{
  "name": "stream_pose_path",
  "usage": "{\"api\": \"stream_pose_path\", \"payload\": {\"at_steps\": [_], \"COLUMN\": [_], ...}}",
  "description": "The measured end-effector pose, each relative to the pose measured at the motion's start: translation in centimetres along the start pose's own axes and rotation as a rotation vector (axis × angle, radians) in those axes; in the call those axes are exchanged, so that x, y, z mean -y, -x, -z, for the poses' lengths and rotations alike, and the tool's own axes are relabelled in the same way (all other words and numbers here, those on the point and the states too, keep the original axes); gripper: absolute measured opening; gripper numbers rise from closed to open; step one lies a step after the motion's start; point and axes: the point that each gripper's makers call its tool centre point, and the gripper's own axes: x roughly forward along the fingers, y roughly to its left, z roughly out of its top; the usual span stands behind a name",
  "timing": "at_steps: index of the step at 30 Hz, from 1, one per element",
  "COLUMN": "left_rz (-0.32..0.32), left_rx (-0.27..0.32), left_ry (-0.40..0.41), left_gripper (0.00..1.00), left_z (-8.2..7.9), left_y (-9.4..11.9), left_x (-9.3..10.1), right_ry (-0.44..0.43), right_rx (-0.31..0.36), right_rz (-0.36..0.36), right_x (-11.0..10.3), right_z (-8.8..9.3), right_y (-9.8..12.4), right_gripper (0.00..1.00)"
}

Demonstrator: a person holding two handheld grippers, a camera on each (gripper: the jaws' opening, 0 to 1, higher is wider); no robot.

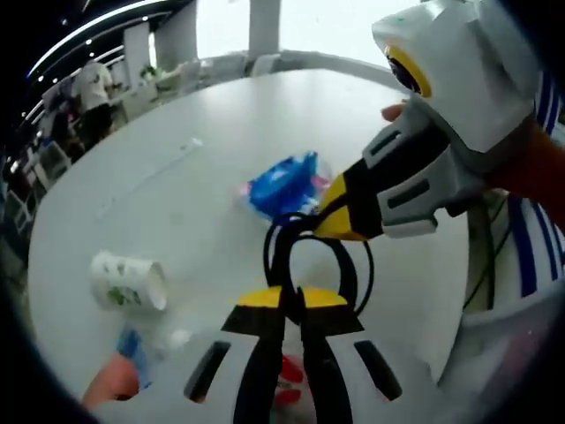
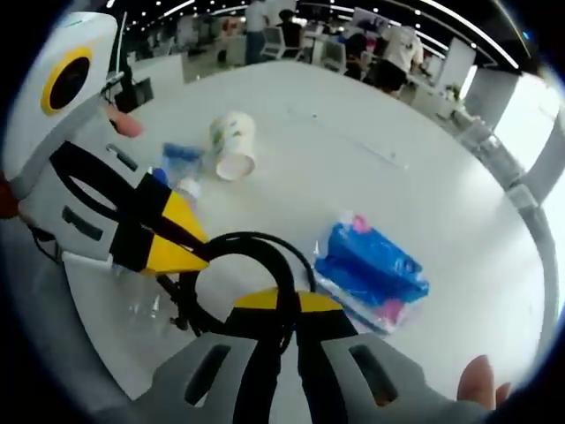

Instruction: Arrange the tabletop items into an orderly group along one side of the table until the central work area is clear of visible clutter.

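No readable labels. Both grippers, left point(image 1: 292, 299) and right point(image 2: 286, 303), pinch the black cable loop point(image 2: 256, 256); blue packet point(image 2: 371, 268) beside, open table point(image 2: 371, 132) beyond.

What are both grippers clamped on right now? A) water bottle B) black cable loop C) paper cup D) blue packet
B: both the left gripper and the right gripper have jaws closed on the black cable loop; the cup and the blue packet lie apart on the table.
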Motion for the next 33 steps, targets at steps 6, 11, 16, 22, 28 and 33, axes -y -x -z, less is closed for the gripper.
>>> {"api": "stream_pose_path", "payload": {"at_steps": [6, 11, 16, 22, 28, 33], "left_rz": [0.011, 0.019, 0.021, 0.002, -0.003, -0.015], "left_rx": [-0.059, -0.110, -0.142, -0.185, -0.208, -0.225], "left_ry": [0.009, 0.048, 0.052, 0.047, 0.048, 0.031], "left_gripper": [0.02, 0.02, 0.03, 0.03, 0.03, 0.03], "left_z": [1.1, 2.1, 2.8, 3.5, 4.1, 4.3], "left_y": [0.1, 0.0, -0.2, -0.8, -1.4, -1.6], "left_x": [0.2, 0.1, -0.2, -0.8, -1.2, -1.4], "right_ry": [0.014, 0.016, 0.016, -0.003, -0.008, -0.017], "right_rx": [-0.036, -0.052, -0.060, -0.066, -0.073, -0.075], "right_rz": [-0.036, -0.064, -0.075, -0.088, -0.091, -0.096], "right_x": [-1.0, -1.9, -2.1, -2.3, -2.4, -2.4], "right_z": [0.5, 0.7, 0.7, 0.8, 0.9, 1.1], "right_y": [-0.7, -1.2, -1.9, -2.4, -3.1, -3.6], "right_gripper": [0.05, 0.05, 0.05, 0.05, 0.05, 0.05]}}
